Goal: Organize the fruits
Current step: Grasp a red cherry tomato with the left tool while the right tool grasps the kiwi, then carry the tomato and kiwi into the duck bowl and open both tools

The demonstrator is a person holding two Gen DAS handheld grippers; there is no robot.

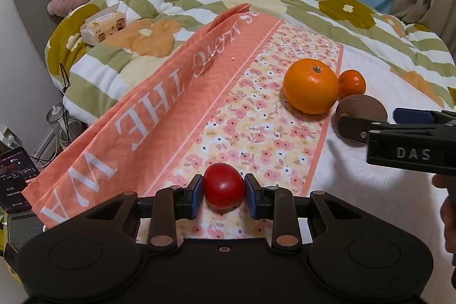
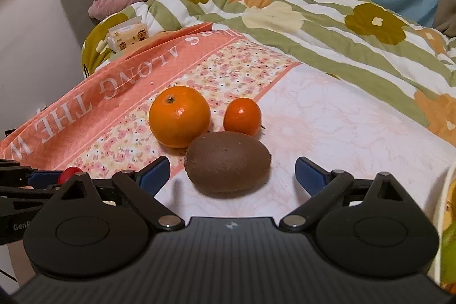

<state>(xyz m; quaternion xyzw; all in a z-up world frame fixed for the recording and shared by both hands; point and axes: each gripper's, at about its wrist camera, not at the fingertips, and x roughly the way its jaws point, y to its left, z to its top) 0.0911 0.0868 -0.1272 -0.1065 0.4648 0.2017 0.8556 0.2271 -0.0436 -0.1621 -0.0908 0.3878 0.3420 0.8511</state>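
My left gripper (image 1: 223, 191) is clamped on the tomato (image 1: 223, 185), both pads pressed to its sides, near the front edge of the floral cloth (image 1: 256, 116). I'd lift it straight up before carrying it, squeezing no harder, since it looks soft. My right gripper (image 2: 232, 174) stands wide, its pads either side of the kiwi (image 2: 228, 161) without touching it; I'd close across its short axis. The orange (image 2: 179, 116) and the mandarin (image 2: 242, 116) sit just behind the kiwi, so little room lies beyond it. The bed (image 2: 342, 118) to the right is bare, with the quilt (image 2: 342, 27) bunched farther back.
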